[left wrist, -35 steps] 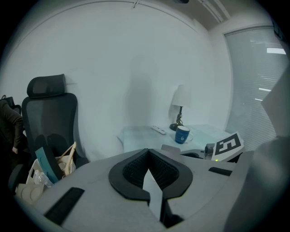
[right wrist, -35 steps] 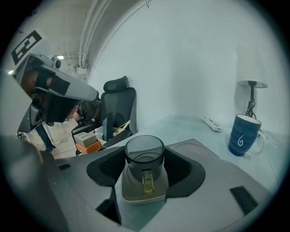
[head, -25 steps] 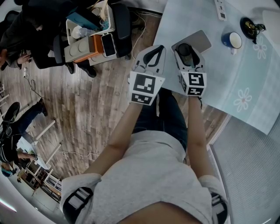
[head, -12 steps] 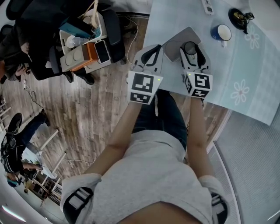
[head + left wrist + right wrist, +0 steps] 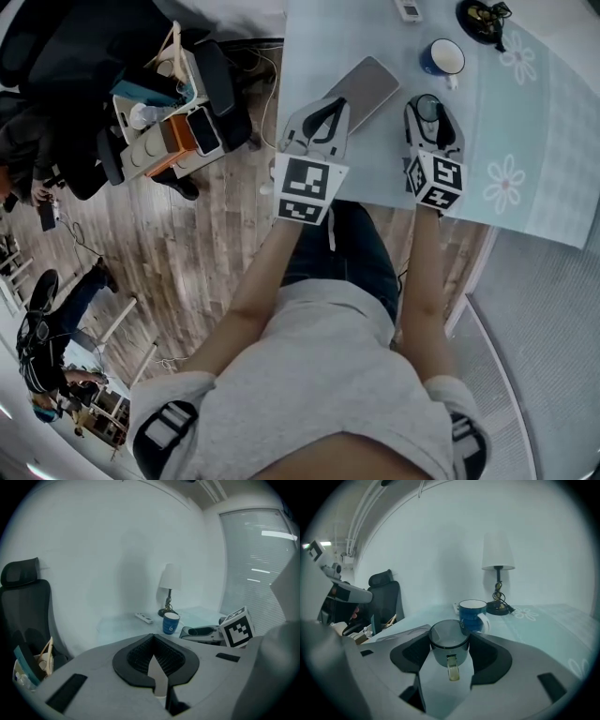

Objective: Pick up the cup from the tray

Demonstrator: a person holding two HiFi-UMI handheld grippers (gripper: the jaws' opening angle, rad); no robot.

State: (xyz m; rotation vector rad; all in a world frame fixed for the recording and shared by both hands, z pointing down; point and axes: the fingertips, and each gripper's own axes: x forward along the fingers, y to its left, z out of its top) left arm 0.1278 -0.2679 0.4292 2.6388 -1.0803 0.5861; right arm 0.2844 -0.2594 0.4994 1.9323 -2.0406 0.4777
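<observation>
Cups: two, a glass cup (image 5: 449, 641) near right and a blue mug (image 5: 472, 613) just beyond it
Trays: one grey tray (image 5: 361, 89), left of the cups
Lamps: one table lamp (image 5: 498, 569), far right
Remotes: one remote control (image 5: 410, 9), far
Flower prints (image 5: 504, 183): two, right
Grippers: two, left gripper (image 5: 327, 103) and right gripper (image 5: 429, 99)

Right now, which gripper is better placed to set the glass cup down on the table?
Right. The right gripper grips the glass cup between its jaws, clear of the tray. The left gripper is shut and empty.
</observation>
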